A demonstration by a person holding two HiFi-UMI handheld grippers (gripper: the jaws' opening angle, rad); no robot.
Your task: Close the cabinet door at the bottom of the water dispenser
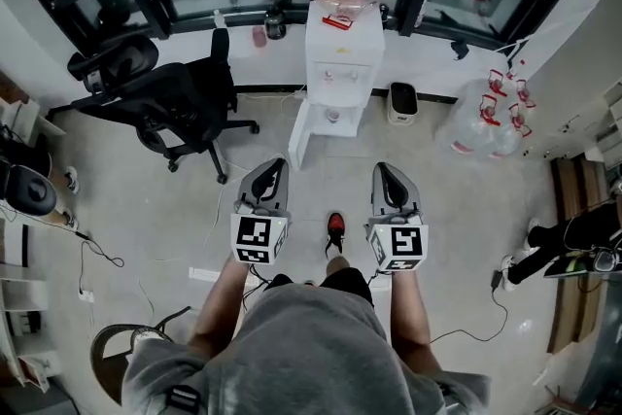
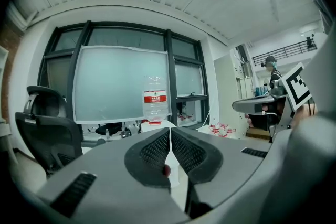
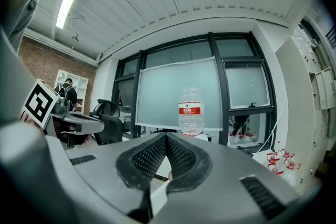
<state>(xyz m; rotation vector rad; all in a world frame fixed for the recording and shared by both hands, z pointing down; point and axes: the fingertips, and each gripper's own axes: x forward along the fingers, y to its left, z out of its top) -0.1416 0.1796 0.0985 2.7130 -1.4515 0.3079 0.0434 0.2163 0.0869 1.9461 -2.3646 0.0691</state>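
The left gripper [image 1: 275,164] and right gripper [image 1: 383,168] are held level, jaws shut on nothing, apparently readied for a push. They are aimed at the water dispenser [image 1: 342,63], well apart across the floor. Its bottom cabinet door [image 1: 299,136] is seen open, long axis seemingly upright, free edge pointing toward the person.

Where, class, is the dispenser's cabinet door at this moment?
In the head view, the cabinet door stands swung open at the lower left of the water dispenser, between it and the black office chair.
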